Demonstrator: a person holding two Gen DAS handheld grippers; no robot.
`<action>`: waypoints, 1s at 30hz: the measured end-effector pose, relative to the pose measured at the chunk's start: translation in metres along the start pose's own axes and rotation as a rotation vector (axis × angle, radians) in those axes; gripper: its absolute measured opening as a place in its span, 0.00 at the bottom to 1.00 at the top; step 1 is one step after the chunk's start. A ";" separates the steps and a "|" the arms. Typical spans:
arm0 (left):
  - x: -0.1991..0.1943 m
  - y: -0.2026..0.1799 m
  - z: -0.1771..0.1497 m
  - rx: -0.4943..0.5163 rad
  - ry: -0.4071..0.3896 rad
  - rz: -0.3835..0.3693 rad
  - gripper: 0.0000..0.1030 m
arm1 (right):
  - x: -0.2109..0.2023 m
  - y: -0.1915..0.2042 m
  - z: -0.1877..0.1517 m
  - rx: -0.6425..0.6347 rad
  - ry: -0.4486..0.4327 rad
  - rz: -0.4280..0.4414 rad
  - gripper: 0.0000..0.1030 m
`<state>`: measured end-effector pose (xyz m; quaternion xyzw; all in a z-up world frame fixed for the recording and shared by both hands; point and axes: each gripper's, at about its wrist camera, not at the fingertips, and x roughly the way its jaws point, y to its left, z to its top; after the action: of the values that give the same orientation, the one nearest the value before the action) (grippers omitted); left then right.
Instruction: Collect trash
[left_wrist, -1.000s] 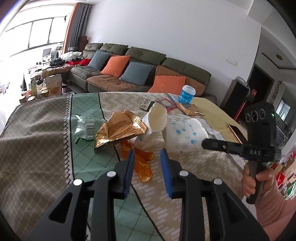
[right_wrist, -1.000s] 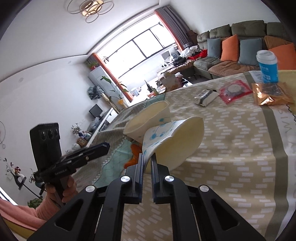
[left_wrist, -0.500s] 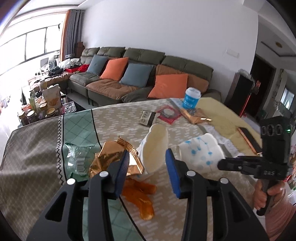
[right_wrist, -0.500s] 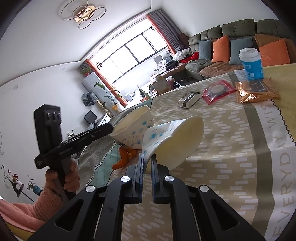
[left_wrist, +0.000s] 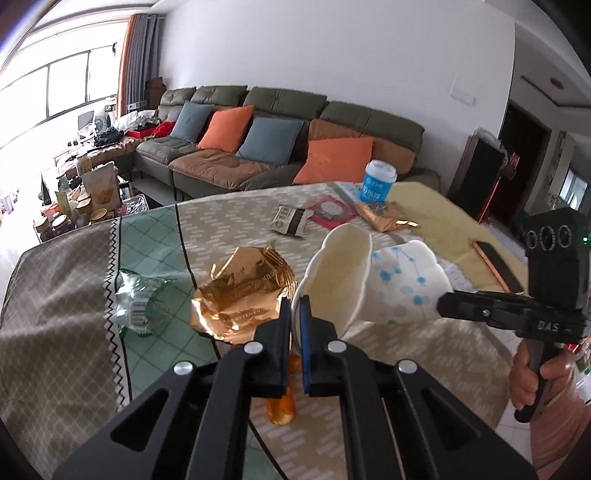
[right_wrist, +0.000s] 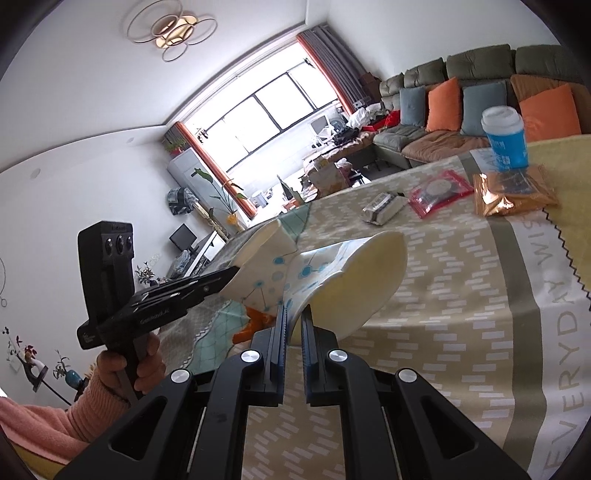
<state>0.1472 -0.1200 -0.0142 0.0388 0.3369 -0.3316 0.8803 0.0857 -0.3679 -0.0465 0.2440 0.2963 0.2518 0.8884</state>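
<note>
Two crushed paper cups are held above the table, one in each gripper. The left gripper is pinched narrow on the rim of the left cup, its mouth turned toward that camera; the right gripper is clamped narrow on the wall of the right cup, white with blue dots and lines. The two cups lie just beside each other, side to side; whether they touch I cannot tell. Below them on the cloth lie two gold foil wrappers: a crumpled one near the left gripper and a flatter one at the far end. Beside the crumpled one lies one clear green-tinted wrapper with a barcode whose print is too small to read. Orange scraps lie under the left gripper, mostly hidden by its fingers, so I cannot count them. Farther off lie one small grey packet, one red pouch and one upright blue cup with a white lid and unreadable white lettering. A dark flat object lies at the table's edge, partly hidden. The cloth reads "EVERYDAY", with a second word cut off at "WIS". Each tool is gripped by a hand in a pink sleeve. A sofa behind the table carries five cushions, three orange and two blue-grey.
</note>
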 end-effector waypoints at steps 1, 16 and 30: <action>-0.006 0.000 -0.001 -0.007 -0.011 -0.005 0.06 | -0.001 0.003 0.001 -0.006 -0.005 0.001 0.07; -0.111 0.058 -0.051 -0.210 -0.130 -0.038 0.06 | 0.009 0.049 0.007 -0.107 -0.002 0.079 0.07; -0.185 0.110 -0.111 -0.395 -0.221 0.037 0.07 | 0.056 0.103 -0.002 -0.204 0.109 0.196 0.07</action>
<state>0.0489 0.1009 -0.0020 -0.1649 0.2961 -0.2453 0.9083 0.0926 -0.2567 -0.0107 0.1663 0.2917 0.3788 0.8624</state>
